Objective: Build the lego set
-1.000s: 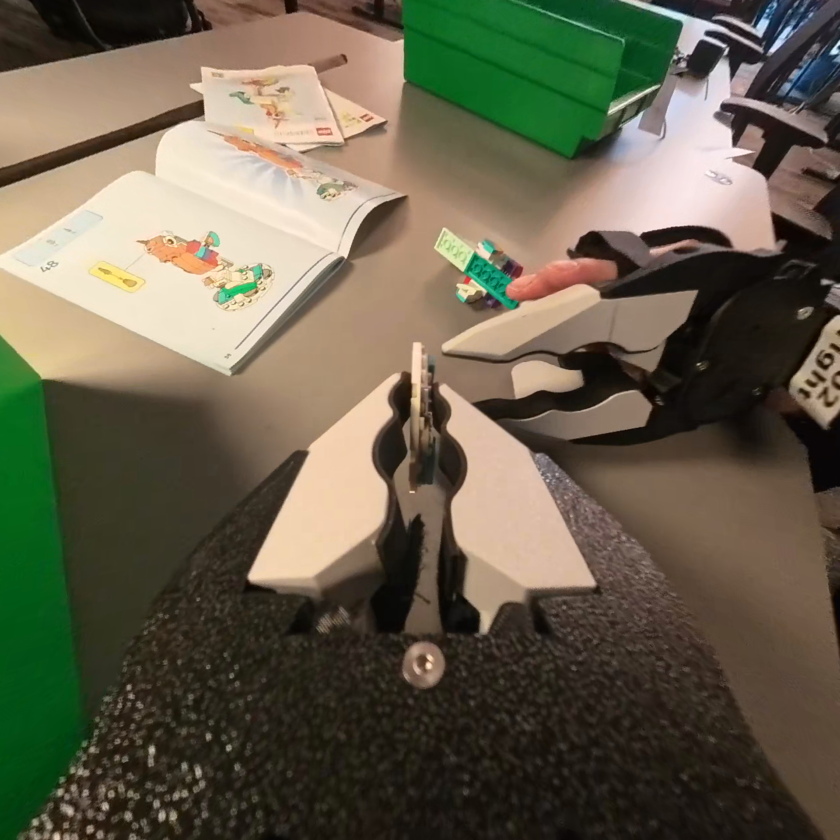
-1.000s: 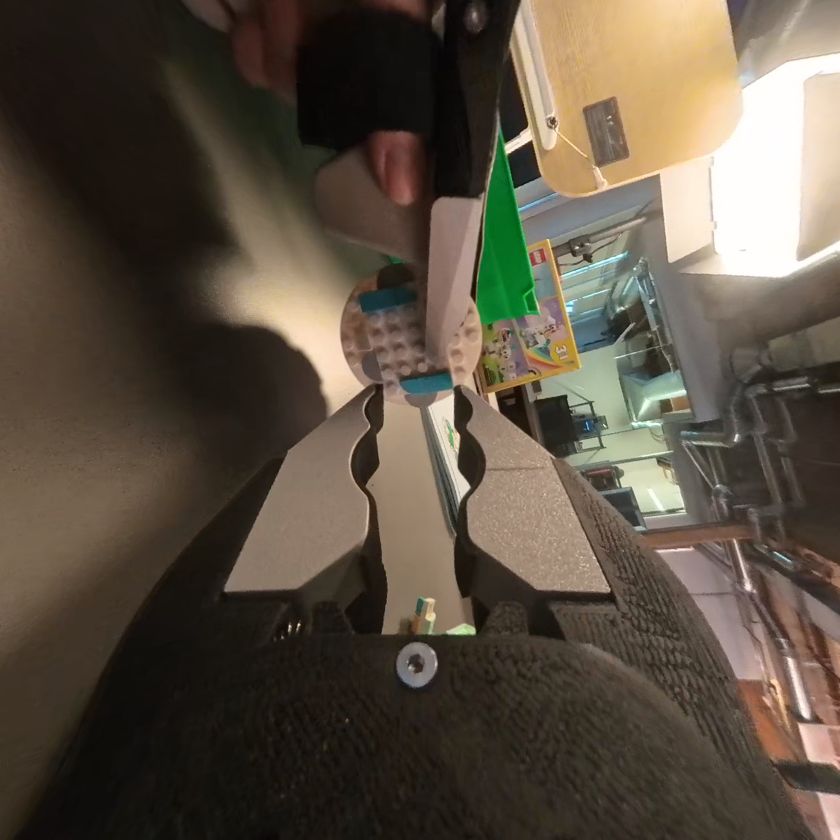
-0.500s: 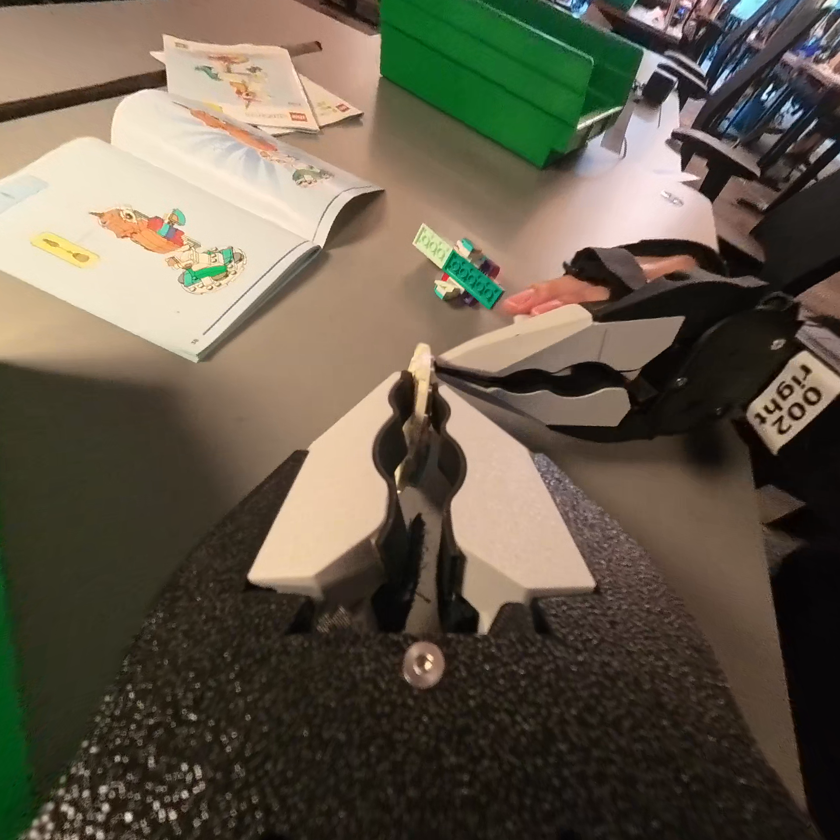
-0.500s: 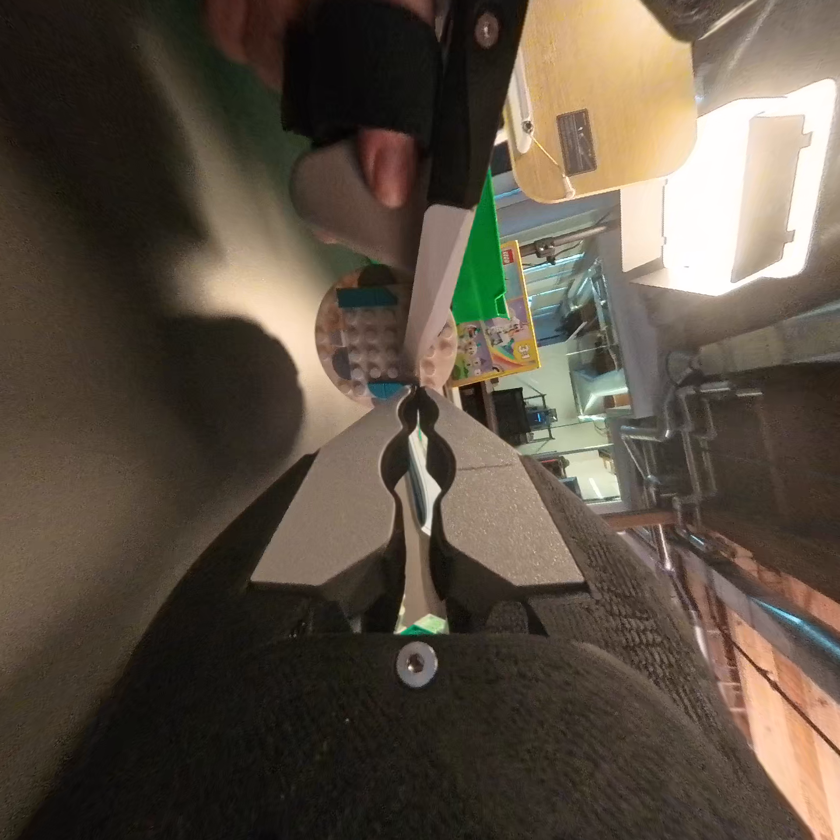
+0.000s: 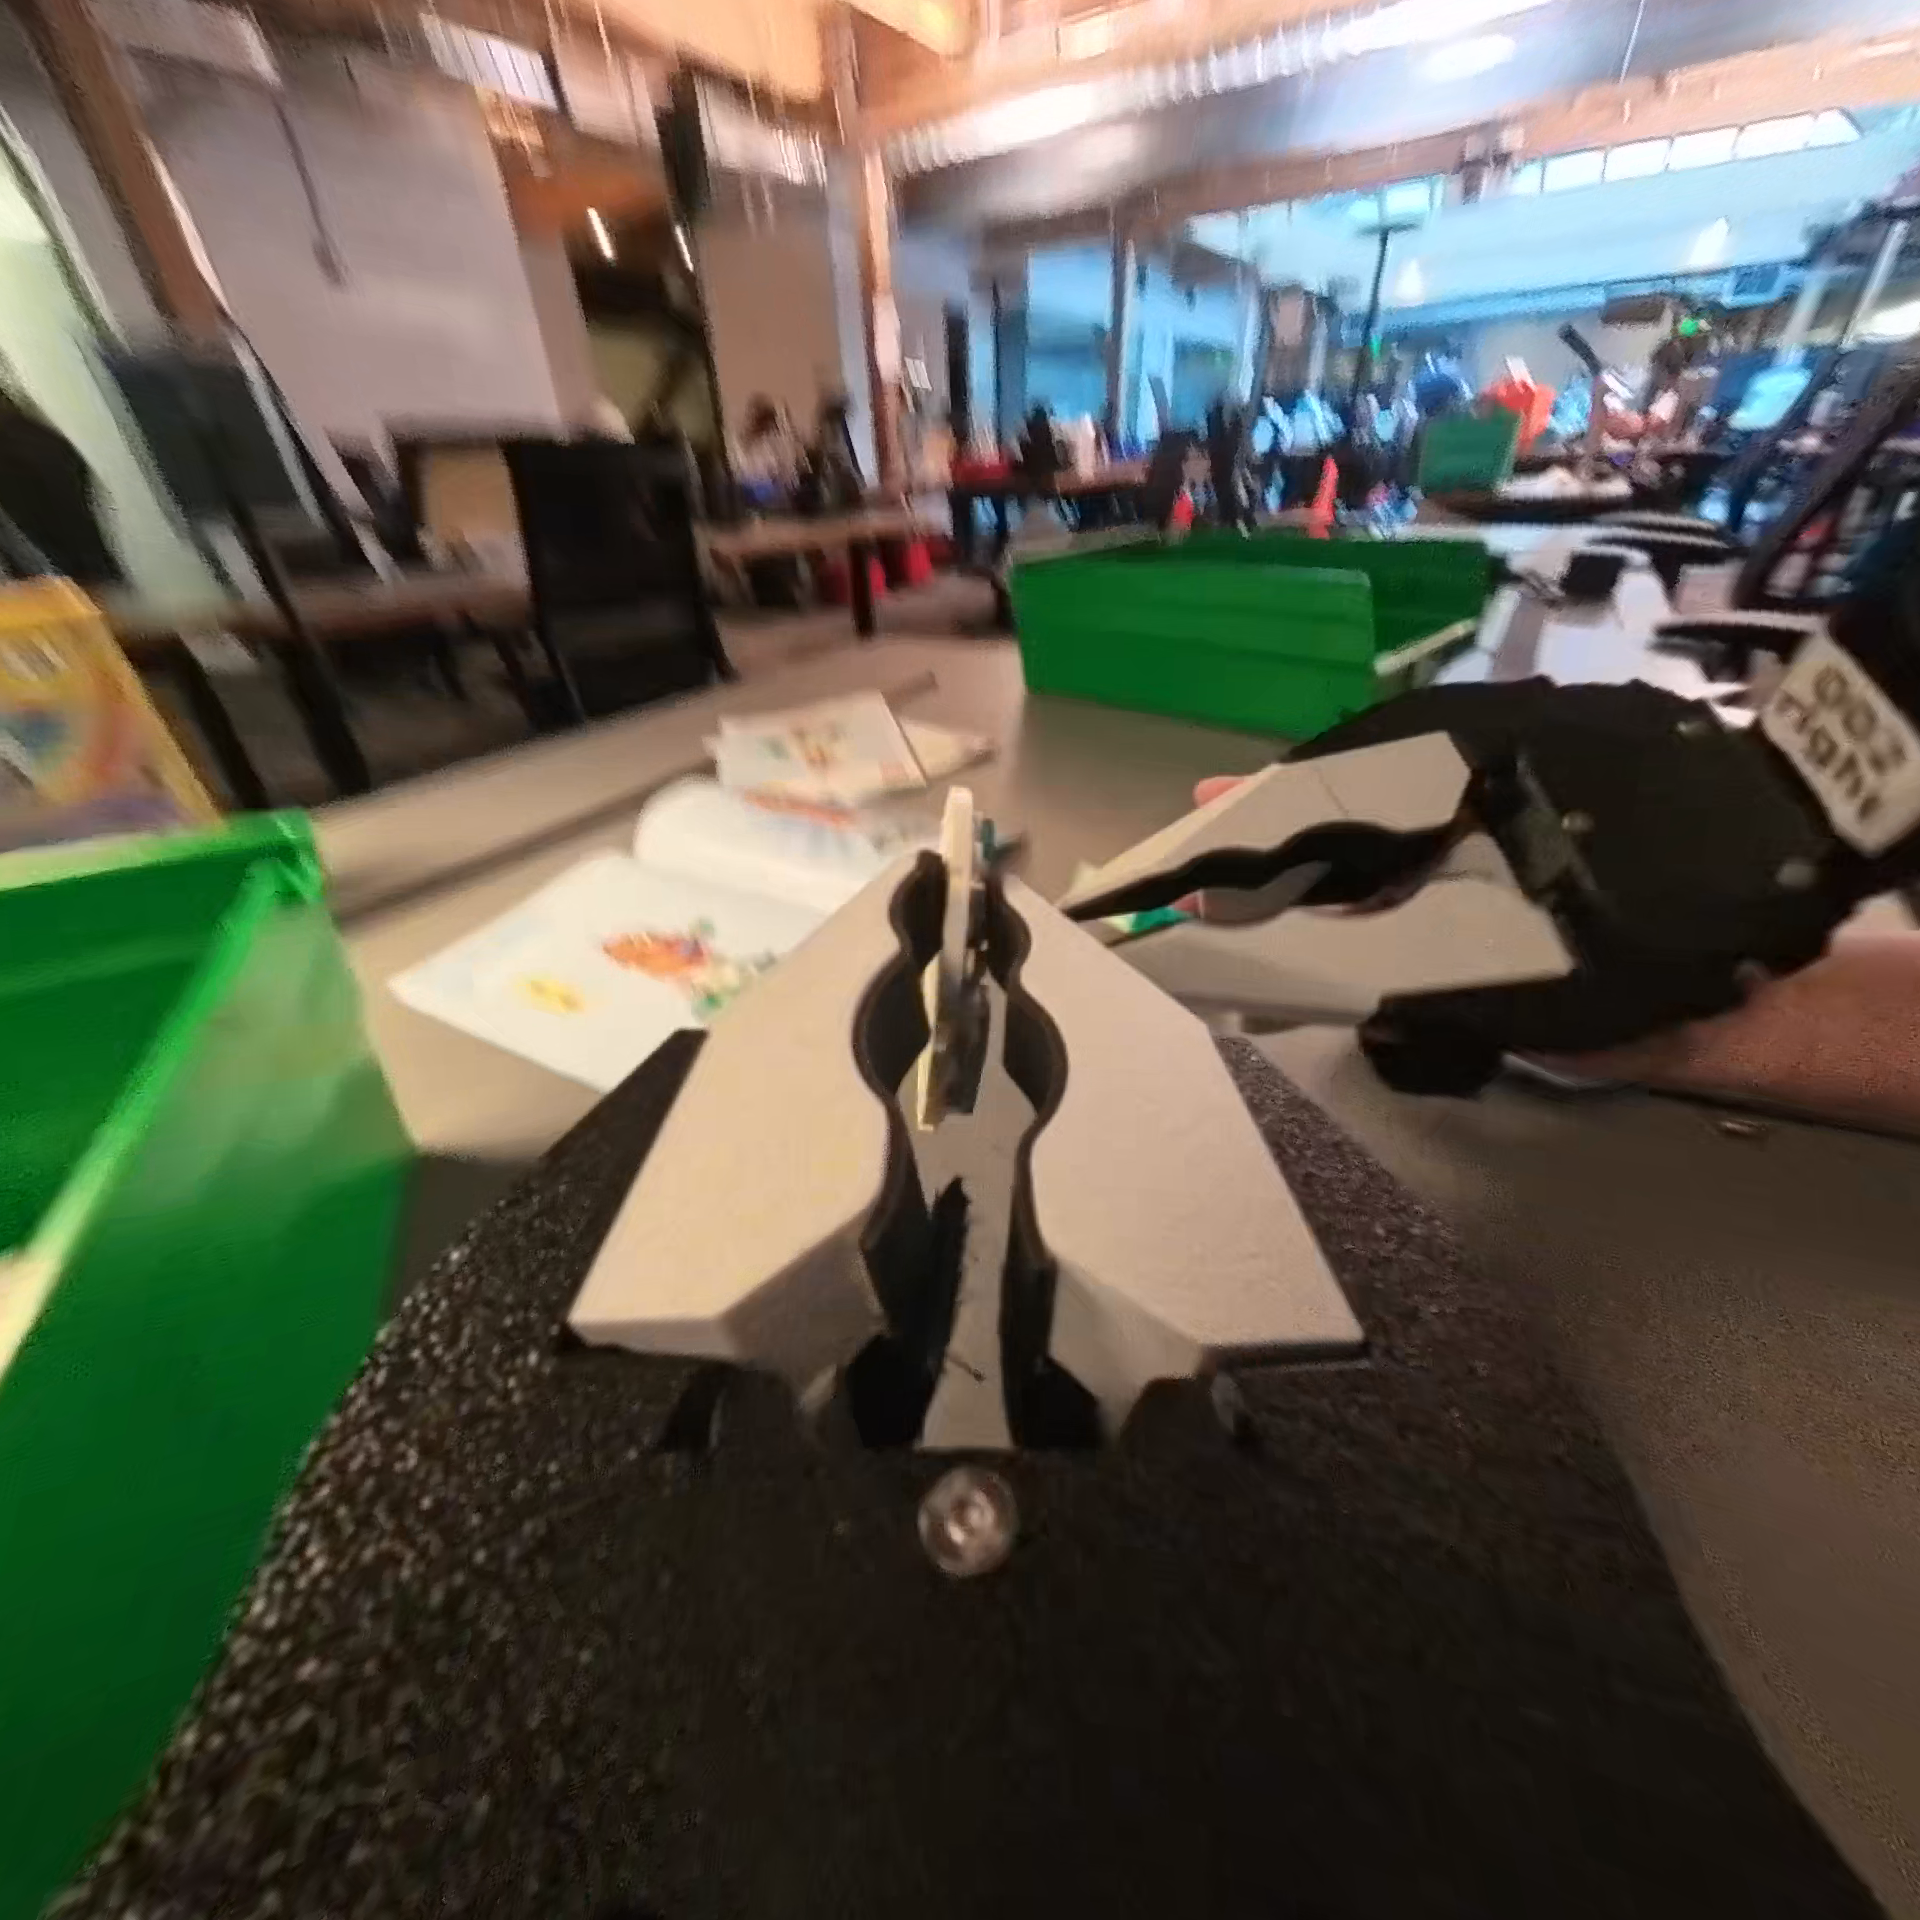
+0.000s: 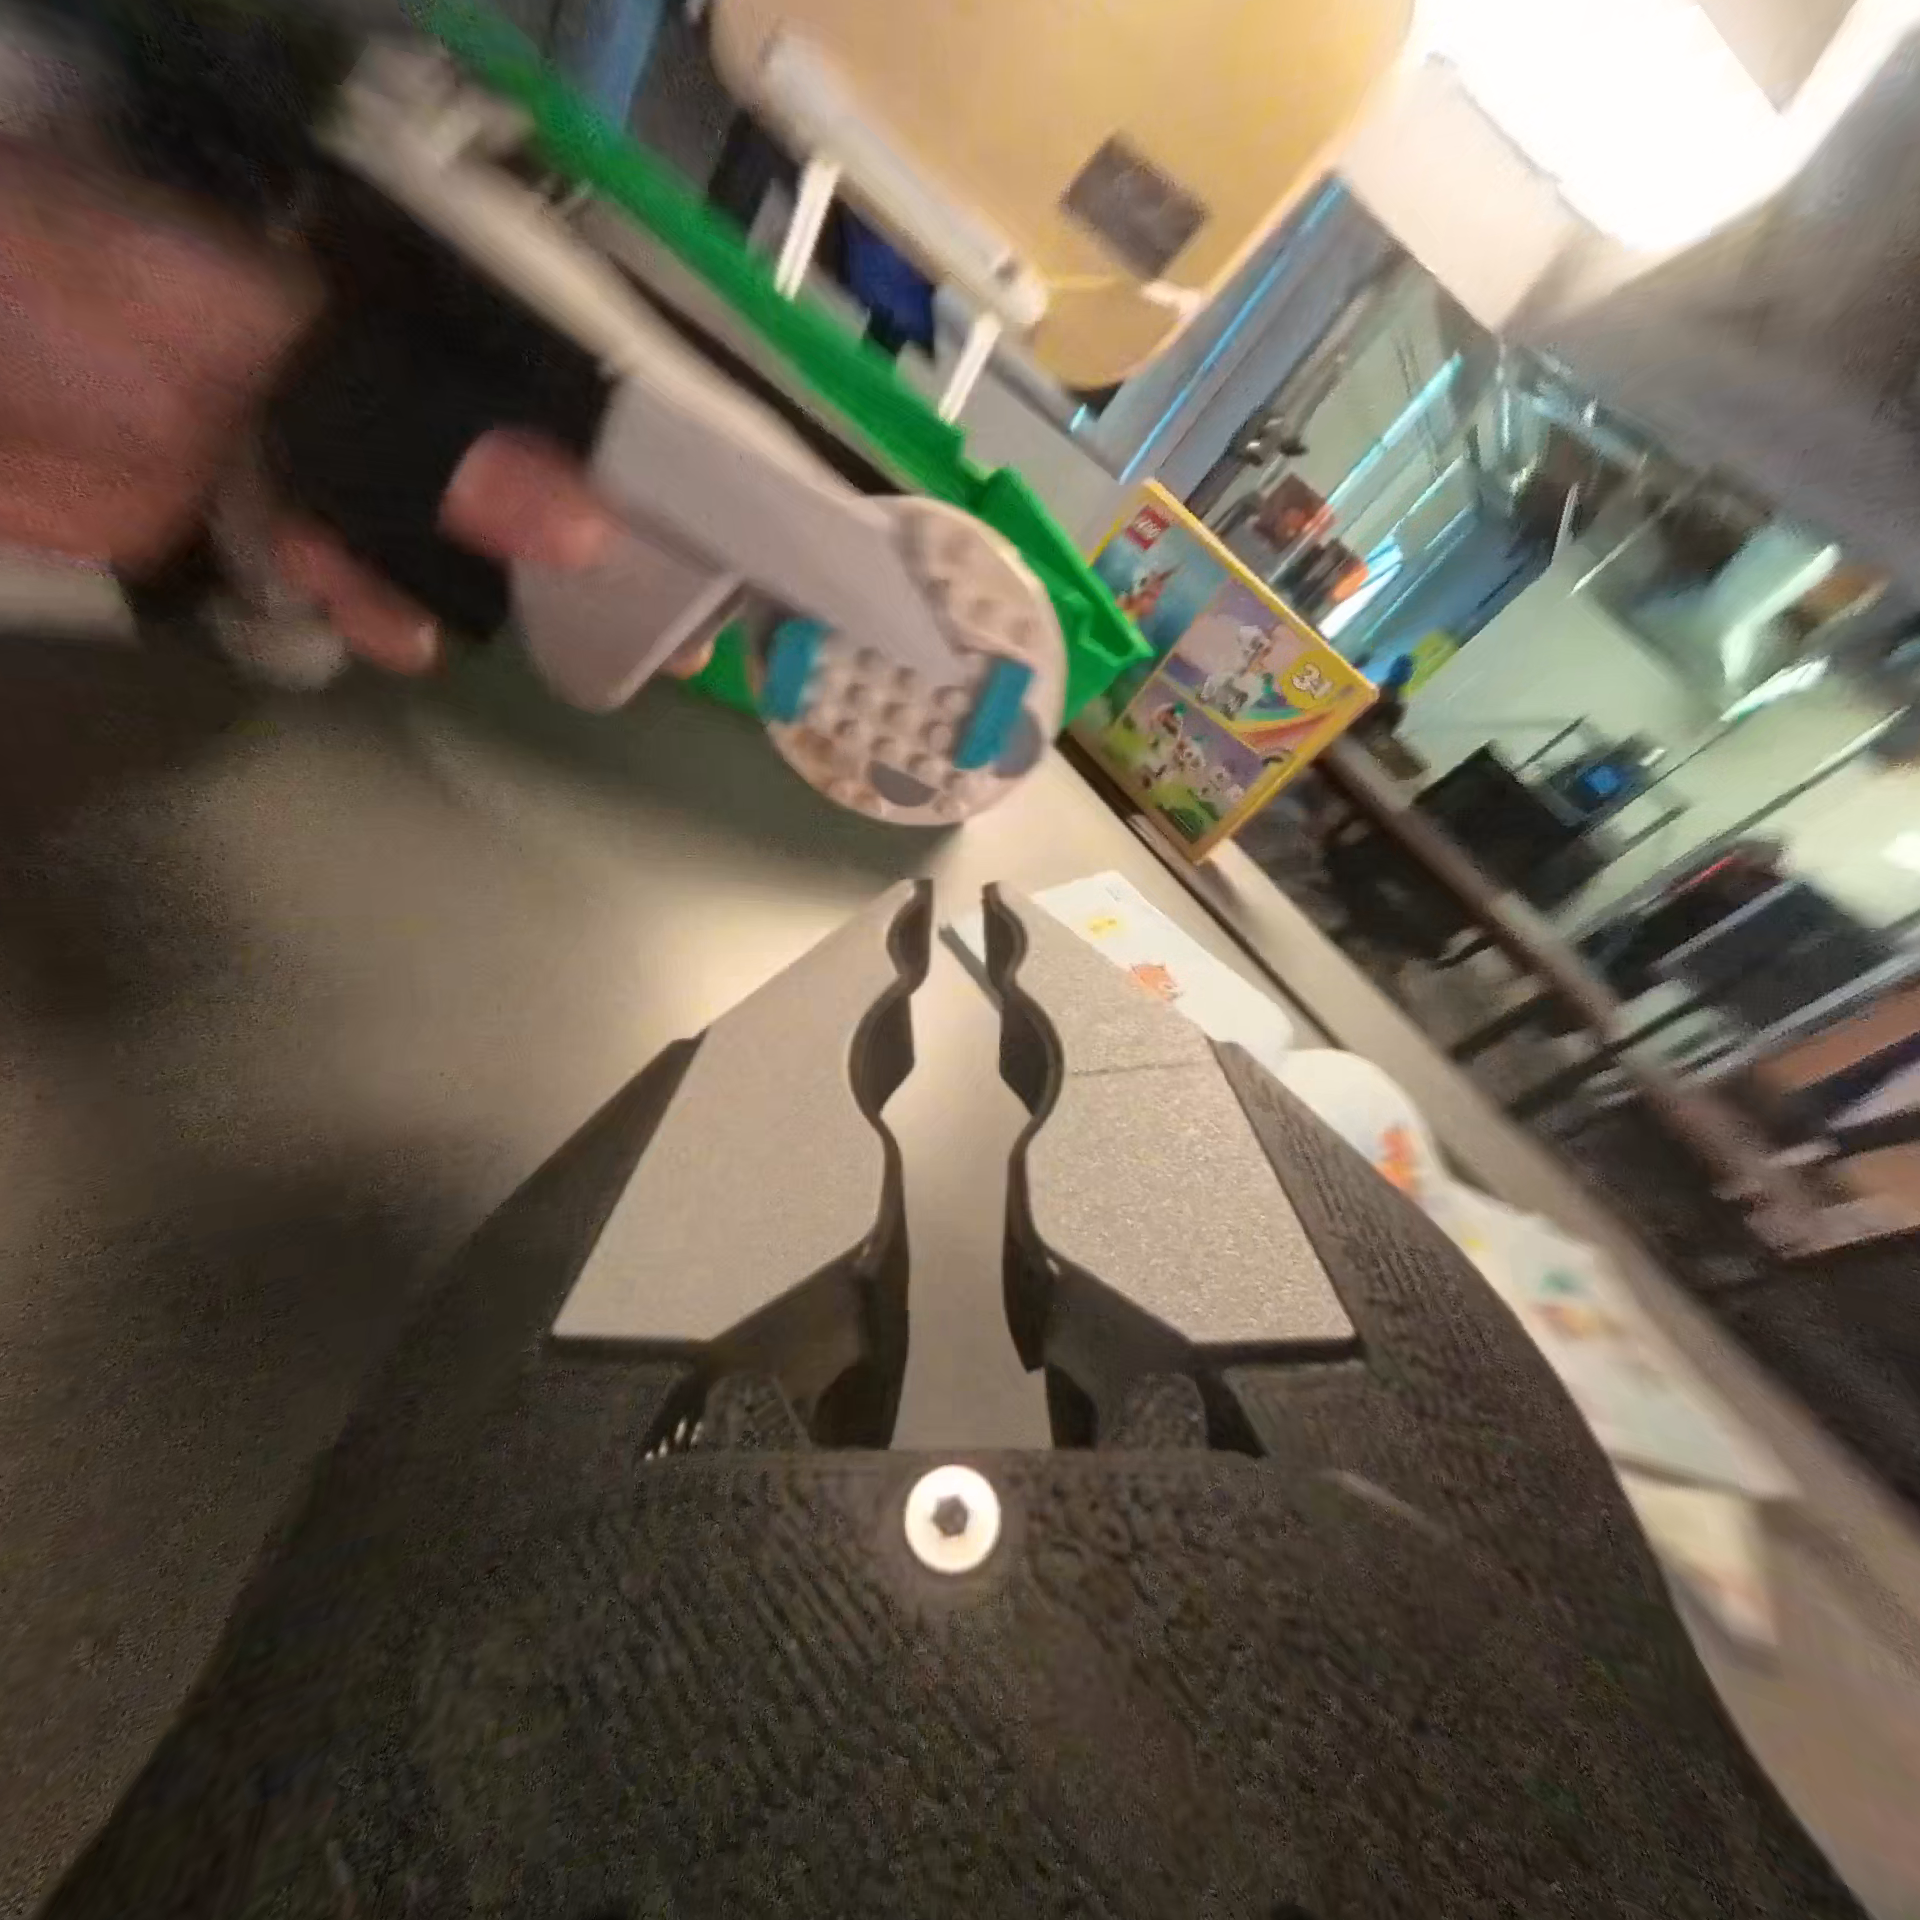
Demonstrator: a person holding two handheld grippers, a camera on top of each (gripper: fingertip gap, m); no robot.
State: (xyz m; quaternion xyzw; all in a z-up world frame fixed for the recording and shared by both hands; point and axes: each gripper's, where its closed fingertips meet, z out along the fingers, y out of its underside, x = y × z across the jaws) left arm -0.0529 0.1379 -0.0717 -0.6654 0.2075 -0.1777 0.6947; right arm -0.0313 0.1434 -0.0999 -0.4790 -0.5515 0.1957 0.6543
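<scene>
My left gripper (image 5: 951, 868) is shut on a round grey studded plate (image 5: 954, 935), held on edge between the pads. The right wrist view shows the plate's face (image 6: 914, 675), with small teal pieces on it, pinched by the left gripper's fingers (image 6: 748, 540). My right gripper (image 6: 956, 894) is open by a narrow gap with nothing between its pads, and it sits below and apart from the plate. In the left wrist view the right gripper (image 5: 1091, 920) lies low over the grey table (image 5: 1558, 1247), to the right of the plate.
An open instruction booklet (image 5: 623, 956) and more booklets (image 5: 821, 748) lie ahead. A green bin (image 5: 156, 1039) stands at the left and another (image 5: 1226, 634) farther back. A yellow toy box (image 6: 1216, 675) stands on the table. A person's hand (image 6: 135, 343) holds the left gripper. Left tips to right tips: about 4 cm.
My right gripper closed at the plate's edge half a second ago, then opened slightly and drew back from it. The left gripper tilted upward, still holding the plate.
</scene>
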